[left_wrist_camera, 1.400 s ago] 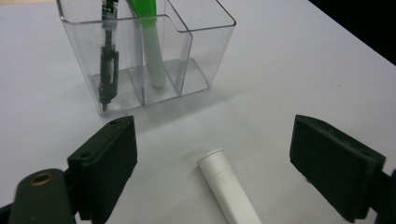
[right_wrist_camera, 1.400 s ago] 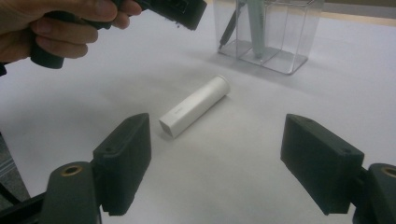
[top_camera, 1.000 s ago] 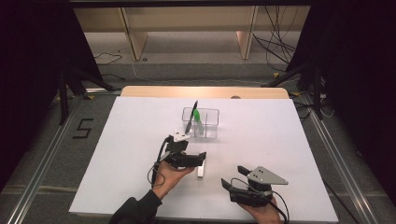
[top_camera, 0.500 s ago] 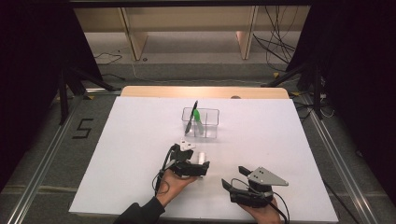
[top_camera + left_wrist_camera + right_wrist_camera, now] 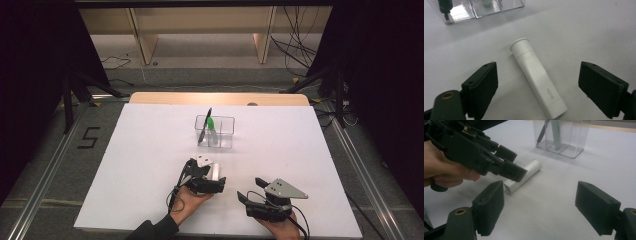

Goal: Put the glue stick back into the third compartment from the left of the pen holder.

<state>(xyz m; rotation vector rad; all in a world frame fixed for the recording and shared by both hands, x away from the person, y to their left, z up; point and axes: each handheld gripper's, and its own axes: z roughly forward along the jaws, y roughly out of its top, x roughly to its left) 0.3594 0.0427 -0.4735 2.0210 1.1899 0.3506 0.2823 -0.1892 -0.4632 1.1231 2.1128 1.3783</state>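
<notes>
A black "5" is marked on the floor [image 5: 89, 137]; the white tube [image 5: 537, 77] bears small grey lettering, too blurred to read.

The high view looks forward and down on the whole white counter [image 5: 150, 150]. Both tool views sit low and close, sharing the white plastic tube [image 5: 536, 75].

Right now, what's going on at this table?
A person works a gripper in each hand over a white table. The left gripper hangs open above a white tube that lies flat on the table, one jaw on each side, not touching it. The right gripper waits open nearby, holding nothing. Farther back, a clear organizer holds a black pen and a green-capped item.
</notes>
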